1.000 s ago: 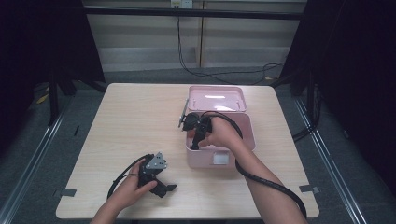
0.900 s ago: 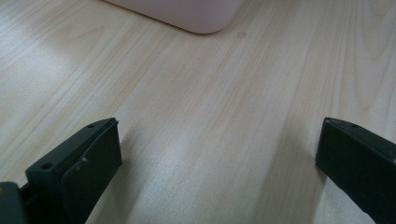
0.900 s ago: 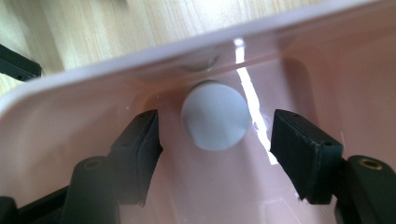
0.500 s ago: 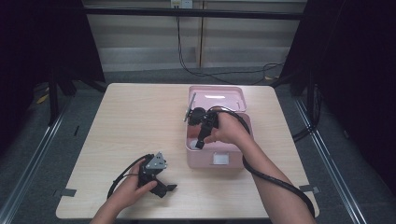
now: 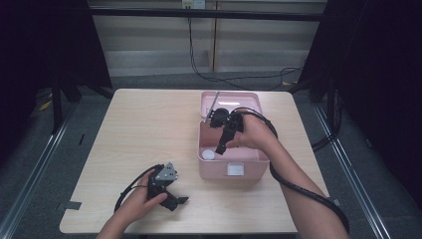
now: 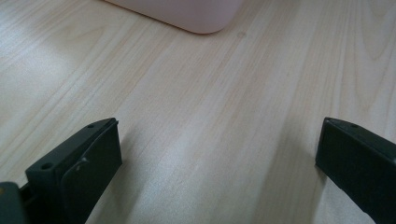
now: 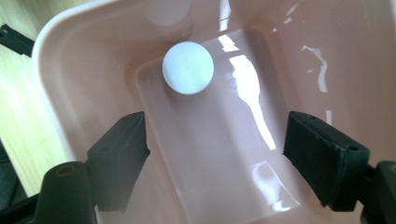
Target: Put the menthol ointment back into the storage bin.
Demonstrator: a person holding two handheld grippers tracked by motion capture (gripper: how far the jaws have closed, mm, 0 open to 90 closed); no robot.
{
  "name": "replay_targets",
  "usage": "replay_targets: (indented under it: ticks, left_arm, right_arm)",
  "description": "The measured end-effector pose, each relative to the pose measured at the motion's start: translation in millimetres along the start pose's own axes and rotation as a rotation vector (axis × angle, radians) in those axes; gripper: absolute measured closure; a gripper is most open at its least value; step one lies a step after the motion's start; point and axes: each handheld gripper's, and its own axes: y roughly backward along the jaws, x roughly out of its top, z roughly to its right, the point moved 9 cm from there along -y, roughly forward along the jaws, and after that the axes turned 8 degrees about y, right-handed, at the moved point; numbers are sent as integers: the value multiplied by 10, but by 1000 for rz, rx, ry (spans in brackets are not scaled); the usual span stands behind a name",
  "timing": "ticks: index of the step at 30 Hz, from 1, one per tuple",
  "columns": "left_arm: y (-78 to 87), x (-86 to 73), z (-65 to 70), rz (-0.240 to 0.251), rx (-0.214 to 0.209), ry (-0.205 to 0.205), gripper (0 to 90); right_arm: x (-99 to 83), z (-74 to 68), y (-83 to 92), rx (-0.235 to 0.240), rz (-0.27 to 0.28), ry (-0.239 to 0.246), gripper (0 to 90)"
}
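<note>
A pink box (image 5: pixel 232 169) stands open on the right half of a wooden table (image 5: pixel 144 134), its lid tipped up along the far edge. Inside it lies a white ball (image 5: pixel 208 155), resting on the floor in the near left corner, close against the box's walls. The right gripper (image 5: pixel 222 144) hangs over the box's open mouth, pointing down into it — its jaws have just been opening and stand wide, with nothing between them. In the right gripper view the ball (image 7: pixel 188 67) lies beyond the jaw tips, apart from both, with bare pink floor around it on three sides. The left gripper (image 5: pixel 180 200) rests on the table to the near left of the box, well apart from it, jaws wide and bare wood between them. In the left gripper view a rounded corner of the box (image 6: pixel 187 14) shows ahead — open tabletop lies between.
</note>
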Motion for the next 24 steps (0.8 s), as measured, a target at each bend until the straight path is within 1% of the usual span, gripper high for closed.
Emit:
replay_targets:
  ticks: [1,2,3,8,9,15,24]
  left_arm:
    - [-1,1,1,1,0,1,0]
    - [-1,0,1,0,0,1,0]
    - [0,1,1,1,-1,1,0]
    - [1,0,-1,-1,0,-1,0]
    - [0,0,-1,0,0,-1,0]
    - [2,0,-3,-2,4,-2,0]
    - [2,-2,-4,-3,4,-4,0]
  right_arm:
    - [-11,6,22,-5,1,4,215]
    - [-25,2,46,-4,-2,-5,215]
    - [-35,9,65,-7,2,2,215]
    - [-87,-2,177,-12,6,2,215]
    - [-96,-12,199,-9,9,-4,215]
    - [-170,-40,306,-11,4,7,216]
    - [-296,-75,473,-17,11,1,218]
